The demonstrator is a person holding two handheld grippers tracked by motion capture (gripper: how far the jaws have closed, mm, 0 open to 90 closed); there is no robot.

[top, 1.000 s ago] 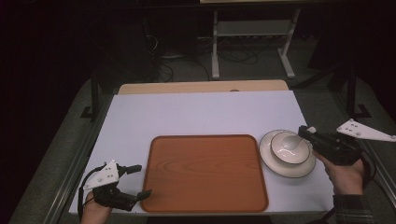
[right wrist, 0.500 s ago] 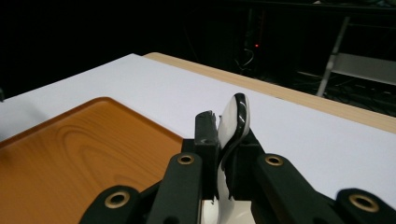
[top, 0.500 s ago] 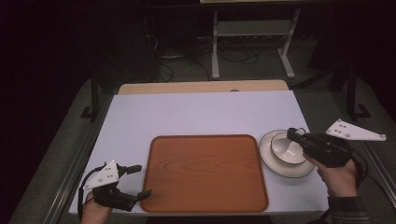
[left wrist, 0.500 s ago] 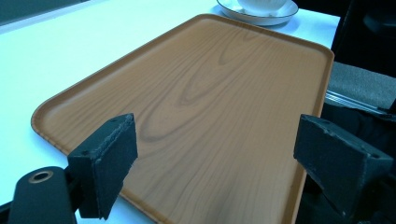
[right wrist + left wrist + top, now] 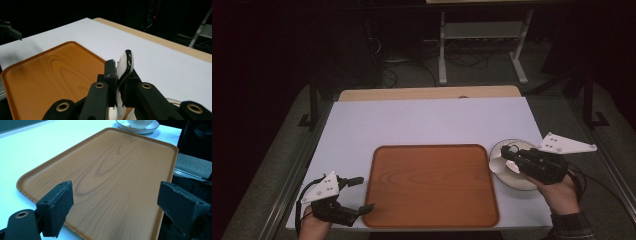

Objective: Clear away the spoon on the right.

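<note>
Spoon [image 5: 124, 65]: white, pinched edge-on in the right claw [image 5: 119, 72], above the saucer [image 5: 500, 159] with its cup, just right of the tray [image 5: 432, 185]. Left claw [image 5: 120, 206]: wide, empty, at the tray's near corner. Handling (a judgement): keep the pinch firm, carry level, lower onto the tray before releasing.

Your left gripper [image 5: 357, 194] sits low at the near left corner of the worktop, its fingers [image 5: 56, 206] spread wide apart and pointing right. Your right gripper [image 5: 507, 156], fingers [image 5: 110, 72] clamped close together, points left, your right hand [image 5: 559, 192] and sleeved wrist behind it.
</note>
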